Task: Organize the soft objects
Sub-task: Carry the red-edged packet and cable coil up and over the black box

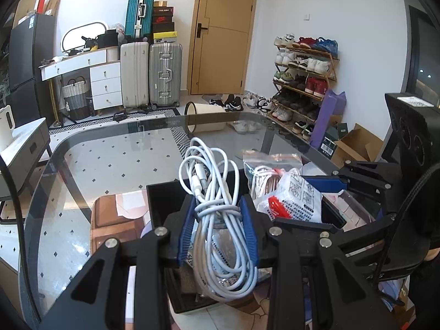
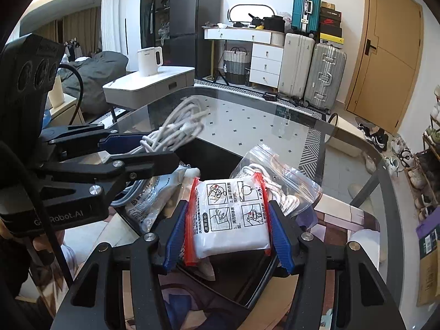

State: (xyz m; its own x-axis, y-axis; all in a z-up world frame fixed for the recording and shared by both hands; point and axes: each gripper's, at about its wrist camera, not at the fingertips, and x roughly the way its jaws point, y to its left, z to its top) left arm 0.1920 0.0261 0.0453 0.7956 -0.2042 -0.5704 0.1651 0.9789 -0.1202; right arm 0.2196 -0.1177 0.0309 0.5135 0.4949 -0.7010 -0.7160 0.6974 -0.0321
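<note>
The left gripper [image 1: 218, 214] is closed on a coiled white cable [image 1: 211, 181]. Its blue fingers [image 1: 187, 228] press the bundle from both sides, and loops of the cable stand above and hang below the grip. The bundle is held just above the black tray [image 1: 162, 200], which stands on the glass table [image 1: 110, 148].

The right gripper [image 2: 228, 220] is closed on a white packet [image 2: 231, 214] with red edges and printed drawings. Its blue pads [image 2: 280, 236] touch the two long edges of the packet. The packet is also over the tray [image 2: 247, 280], on the side away from the cable.

Behind the packet, at the far edge of the tray, a clear zip bag [image 2: 277, 176] with white cord inside leans. Another clear bag [image 2: 148, 198] with printed text lies in the tray under the left gripper [image 2: 154, 148], near the cable [image 2: 178, 126].

Beyond the table two suitcases [image 1: 151, 74] stand on the floor.
</note>
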